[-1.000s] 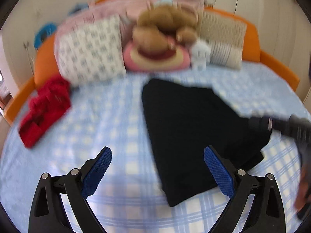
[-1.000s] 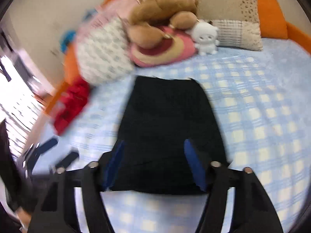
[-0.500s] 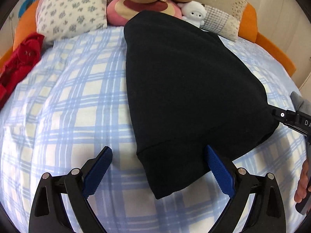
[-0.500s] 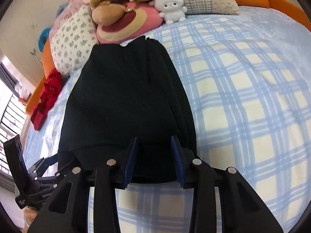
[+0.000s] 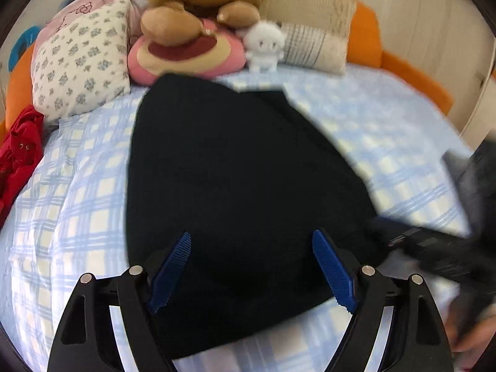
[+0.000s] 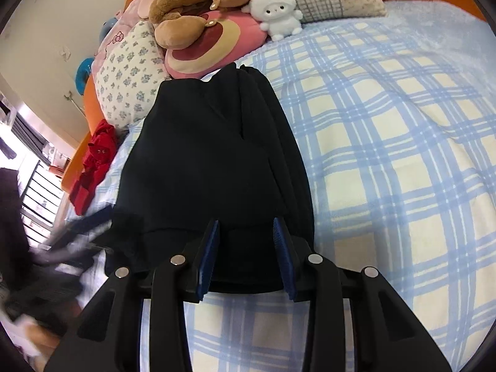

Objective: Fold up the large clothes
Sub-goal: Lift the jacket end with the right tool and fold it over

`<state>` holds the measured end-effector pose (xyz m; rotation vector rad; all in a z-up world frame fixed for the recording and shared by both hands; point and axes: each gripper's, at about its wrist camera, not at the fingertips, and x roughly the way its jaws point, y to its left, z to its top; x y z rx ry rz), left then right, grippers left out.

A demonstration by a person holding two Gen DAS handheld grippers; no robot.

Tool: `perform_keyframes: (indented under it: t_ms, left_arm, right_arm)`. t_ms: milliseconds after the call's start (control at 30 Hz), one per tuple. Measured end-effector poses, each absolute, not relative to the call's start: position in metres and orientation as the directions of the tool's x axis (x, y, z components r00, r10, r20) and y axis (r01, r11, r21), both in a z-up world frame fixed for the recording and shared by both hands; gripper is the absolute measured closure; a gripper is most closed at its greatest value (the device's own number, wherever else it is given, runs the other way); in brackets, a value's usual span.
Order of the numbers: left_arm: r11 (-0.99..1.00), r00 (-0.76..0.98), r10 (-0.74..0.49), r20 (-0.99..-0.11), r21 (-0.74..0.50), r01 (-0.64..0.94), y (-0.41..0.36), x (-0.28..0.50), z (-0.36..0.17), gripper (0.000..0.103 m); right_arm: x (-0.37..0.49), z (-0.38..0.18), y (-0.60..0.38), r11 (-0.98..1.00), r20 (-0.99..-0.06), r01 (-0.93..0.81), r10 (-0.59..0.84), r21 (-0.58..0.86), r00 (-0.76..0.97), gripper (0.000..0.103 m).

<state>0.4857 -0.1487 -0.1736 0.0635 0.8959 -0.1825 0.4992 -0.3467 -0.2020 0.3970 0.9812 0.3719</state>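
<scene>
Left claw (image 5: 249, 274): jaws spread wide, nothing gripped. The near hem of the black folded fabric garment (image 5: 235, 179) sits between the blue ribbed pads (image 5: 331, 274), but no contact can be confirmed; the view is motion-blurred.

Right claw (image 6: 245, 251): jaws partly closed, straddling the garment's (image 6: 214, 161) near edge. Whether cloth is actually pinched can't be told, since a gap is visible between the pads.

The garment is laid on the blue-and-cream checked bed sheet (image 6: 387, 142), running lengthwise from just ahead of both claws towards the pillows. Several stacked layers are visible along its side right of the right claw.

Risks, as judged:
- If only the top layer is caught by the right claw, the layers underneath would be left behind and the fold would shear open.
- If the hem is lifted by one claw alone, the edge would sag on the other side and the fold line would skew.
- The soft bed gives no firm backing, so sheet could be pinched along with cloth.
- The far end lies close to the pink-and-maroon round plush cushion (image 6: 214, 40); a long forward fold could push cloth against it.

Further out: the white plush toy (image 6: 277, 12) and the floral cream pillow (image 5: 82, 55) are at the headboard, and the crumpled red garment (image 5: 18, 152) is far left of the left claw.

Containers: none seen in either view.
</scene>
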Motion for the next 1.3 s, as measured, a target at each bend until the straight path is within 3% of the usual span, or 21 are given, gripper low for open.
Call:
perform_keyframes:
  t_ms: [67,133,167,267,367,433,467,500,633,833,900,1300]
  left_arm:
    - [0.985,0.646,-0.130,-0.752,-0.021,0.174,-0.147,0.479,-0.181,0.020]
    - [0.984,0.647,-0.140,-0.750,-0.035,0.172,-0.145,0.479,-0.183,0.020]
    - [0.984,0.647,-0.144,-0.749,-0.041,0.171,-0.143,0.478,-0.183,0.020]
    - [0.984,0.663,-0.145,-0.734,-0.040,0.171,-0.142,0.474,-0.186,0.020]
    - [0.985,0.682,-0.145,-0.717,-0.041,0.167,-0.143,0.471,-0.188,0.020]
    - [0.984,0.683,-0.157,-0.713,-0.054,0.170,-0.142,0.472,-0.188,0.020]
    - [0.983,0.683,-0.163,-0.712,-0.057,0.176,-0.141,0.472,-0.188,0.020]
    - [0.981,0.682,-0.169,-0.712,-0.057,0.184,-0.140,0.473,-0.188,0.020]
    - [0.976,0.677,-0.193,-0.711,-0.068,0.207,-0.138,0.475,-0.188,0.020]
    - [0.975,0.689,-0.204,-0.696,-0.077,0.211,-0.137,0.473,-0.190,0.020]
    - [0.975,0.689,-0.206,-0.695,-0.083,0.208,-0.136,0.474,-0.190,0.019]
    - [0.971,0.645,-0.229,-0.729,-0.120,0.209,-0.130,0.488,-0.181,0.019]
  right_arm:
    - [0.508,-0.195,-0.348,0.860,-0.738,-0.141,0.496,0.491,0.459,0.064]
    - [0.524,-0.174,-0.355,0.863,-0.739,-0.130,0.489,0.489,0.464,0.040]
    - [0.531,-0.161,-0.358,0.866,-0.727,-0.122,0.477,0.485,0.493,0.013]
    - [0.566,-0.122,-0.354,0.839,-0.667,-0.169,0.520,0.518,0.533,0.009]
    - [0.614,-0.109,-0.330,0.841,-0.691,-0.170,0.523,0.513,0.499,0.010]
    - [0.643,-0.115,-0.317,0.837,-0.709,-0.144,0.528,0.528,0.468,0.019]
    - [0.654,-0.120,-0.310,0.842,-0.722,-0.131,0.521,0.524,0.456,0.030]
    - [0.664,-0.125,-0.306,0.852,-0.739,-0.119,0.505,0.510,0.446,0.034]
    - [0.692,-0.151,-0.293,0.877,-0.787,-0.081,0.462,0.473,0.409,0.035]
    - [0.703,-0.166,-0.273,0.920,-0.840,-0.107,0.387,0.376,0.380,0.052]
    - [0.705,-0.167,-0.269,0.949,-0.867,-0.097,0.315,0.301,0.387,0.090]
    - [0.694,-0.106,-0.299,0.937,-0.772,-0.086,0.330,0.339,0.543,0.099]
